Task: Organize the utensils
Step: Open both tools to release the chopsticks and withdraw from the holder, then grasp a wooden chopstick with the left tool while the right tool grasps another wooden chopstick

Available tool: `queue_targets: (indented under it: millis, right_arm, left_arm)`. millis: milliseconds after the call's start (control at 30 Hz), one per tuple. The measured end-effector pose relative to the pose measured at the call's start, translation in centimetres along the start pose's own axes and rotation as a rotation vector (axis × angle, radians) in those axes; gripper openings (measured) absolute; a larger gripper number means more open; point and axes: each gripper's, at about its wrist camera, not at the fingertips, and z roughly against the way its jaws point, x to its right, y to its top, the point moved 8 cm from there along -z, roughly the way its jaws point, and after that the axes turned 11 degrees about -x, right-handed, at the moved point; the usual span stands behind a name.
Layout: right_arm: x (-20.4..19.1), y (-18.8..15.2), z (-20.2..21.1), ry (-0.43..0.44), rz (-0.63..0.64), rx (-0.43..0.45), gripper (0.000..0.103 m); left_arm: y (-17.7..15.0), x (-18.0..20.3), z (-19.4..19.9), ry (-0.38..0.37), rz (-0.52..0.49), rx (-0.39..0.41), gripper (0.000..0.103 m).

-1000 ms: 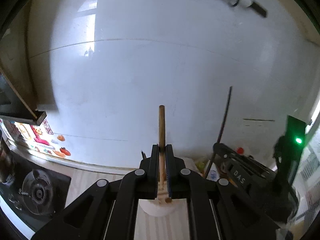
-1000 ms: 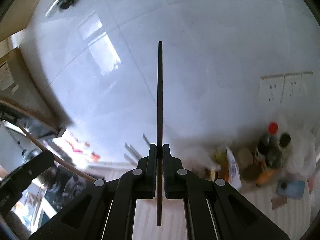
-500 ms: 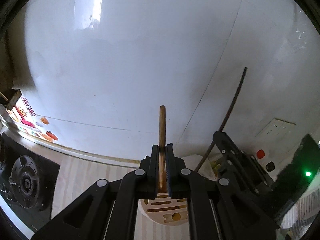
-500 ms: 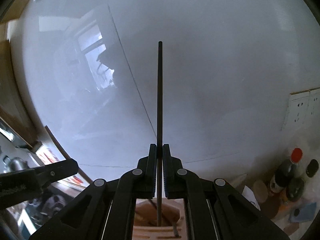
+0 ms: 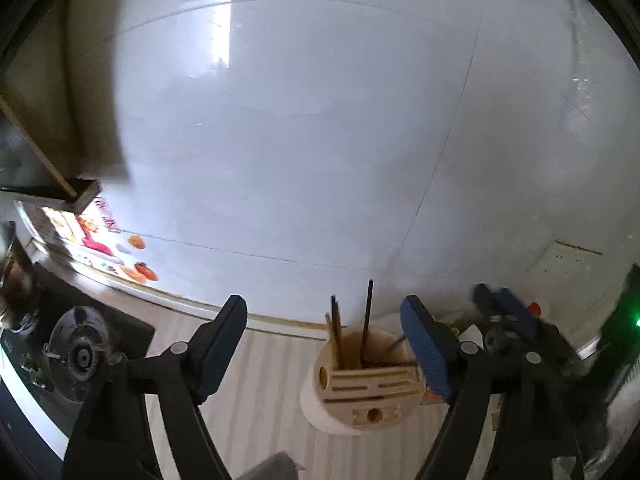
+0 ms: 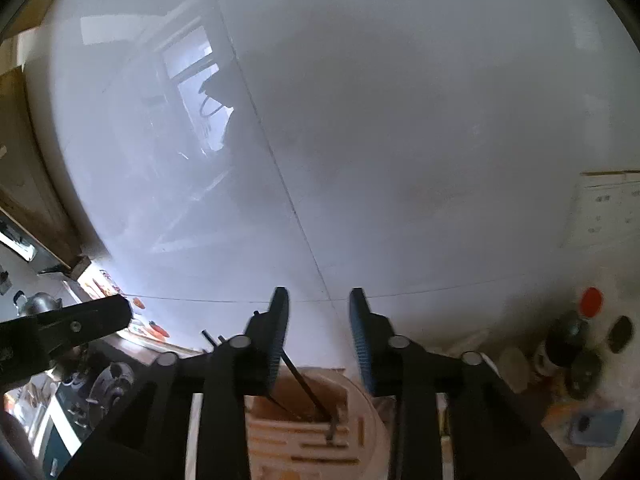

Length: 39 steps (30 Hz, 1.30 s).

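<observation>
A round cream utensil holder (image 5: 352,416) with a slotted wooden top stands on the striped counter. A wooden chopstick (image 5: 335,338) and a black chopstick (image 5: 366,320) stand in its cup. My left gripper (image 5: 322,304) hangs just above and in front of it. Its jaws are opening wide, with nothing pressed between the pads. In the right wrist view the holder (image 6: 360,416) lies right under my right gripper (image 6: 318,294). Those jaws are opening too. The black chopstick (image 6: 306,386) leans free in the cup, below the left finger (image 6: 278,328).
A gas stove burner (image 5: 80,356) sits at the left of the counter. Sauce bottles (image 6: 568,344) and a blue object (image 6: 596,426) crowd the right side. A white tiled wall (image 5: 320,140) with a socket plate (image 6: 608,208) rises close behind the holder.
Both grippers were shut on a chopstick each, the left on the wooden one and the right on the black one. Now both jaws have parted and the chopsticks stand in the holder.
</observation>
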Motion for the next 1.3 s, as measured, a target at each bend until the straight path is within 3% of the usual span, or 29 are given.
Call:
queue_targets:
  millis: [100,267,400,500,700,867,1000,1100,1267,1300]
  right_arm:
    - [1.2,-0.6,2.6,-0.033,-0.017,0.007,0.048]
    - [4.5,-3.6,5.9,-0.121,-0.074,-0.029,0.072]
    - [7.7,-8.3,6.9,-0.149,-0.117,-0.096,0.092]
    - [11.4,-12.7,7.2,-0.203,-0.135,-0.174,0.092]
    - [18.4,-22.5,4.5,-0.315,-0.202,-0.432,0.091]
    - [21.9,-30.8,1.1,-0.335,-0.217,-0.656,0.073]
    - [23.3,-35.8,-1.2,-0.331,-0.221,-0.776,0.055]
    - [23.9,-38.6,-1.9,-0.335,-0.199,-0.834,0.042]
    - [25.2,-39.4,-0.7,-0.382,-0.172,-0.811,0.008]
    - [26.0,-39.5,-0.4,-0.389,-0.192,-0.809,0.008]
  left_arm:
    - [-1.8,-0.5,0.3,0.028,0.005,0.004,0.103]
    - [-6.2,-0.8,-1.0,0.099,0.001,-0.029,0.103]
    - [-10.2,-0.1,-3.0,0.135,-0.015,-0.089,0.103]
    - [-13.7,0.9,-5.2,0.189,-0.024,-0.147,0.103]
    - [-20.7,4.0,-11.7,0.182,-0.063,-0.337,0.103]
    - [-26.2,7.4,-16.4,0.217,-0.165,-0.468,0.103]
    - [-29.7,9.9,-18.8,0.230,-0.241,-0.552,0.103]
    - [-31.5,11.6,-19.8,0.227,-0.284,-0.587,0.103]
    - [-32.9,14.8,-20.9,0.190,-0.335,-0.607,0.100]
    - [-33.1,15.8,-21.0,0.174,-0.353,-0.608,0.095]
